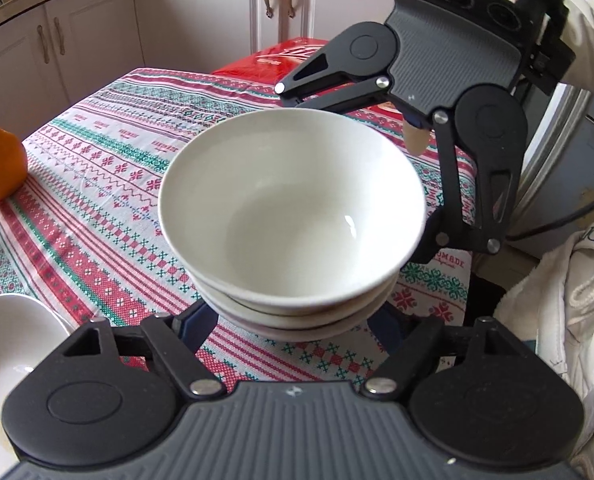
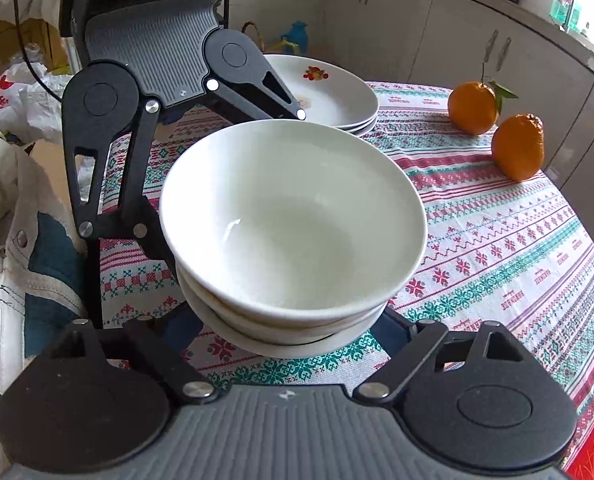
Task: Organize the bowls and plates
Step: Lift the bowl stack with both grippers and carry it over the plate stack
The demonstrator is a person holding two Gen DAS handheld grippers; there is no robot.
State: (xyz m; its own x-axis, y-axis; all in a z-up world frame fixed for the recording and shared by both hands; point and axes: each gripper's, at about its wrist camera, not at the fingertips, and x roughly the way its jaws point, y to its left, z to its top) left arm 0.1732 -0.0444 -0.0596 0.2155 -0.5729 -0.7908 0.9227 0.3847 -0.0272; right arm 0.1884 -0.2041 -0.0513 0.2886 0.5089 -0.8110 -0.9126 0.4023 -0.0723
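Your table (image 2: 497,240), under its red, green and white patterned cloth, fills most of both views. In the right wrist view its edge curves down the right of the frame, with bare cloth between the bowls and that edge. In the left wrist view the cloth lies open across the left half, up to the far edge at upper centre.

The stack of white bowls (image 1: 293,216) sits at the centre of each frame, three nested, empty. The stack of plates (image 2: 329,96), the top one printed with fruit, stands behind the bowls at upper centre of the right wrist view, apart from them.

Your left gripper (image 1: 293,320) has its fingers (image 1: 201,320) spread wide, one on each side of the base of the bowl stack; the tips are hidden under the bowls, so you cannot tell whether they touch it. Your right gripper (image 2: 293,328) stands the same way from the opposite side, fingers (image 2: 389,332) wide apart around the stack's base, contact hidden too. Each gripper shows in the other's view, at the upper right and upper left.

Two oranges (image 2: 497,128) rest near the table edge at the right of the right wrist view. A red box (image 1: 289,60) lies beyond the far edge in the left wrist view. Pale cabinets (image 1: 77,40) line the room behind.
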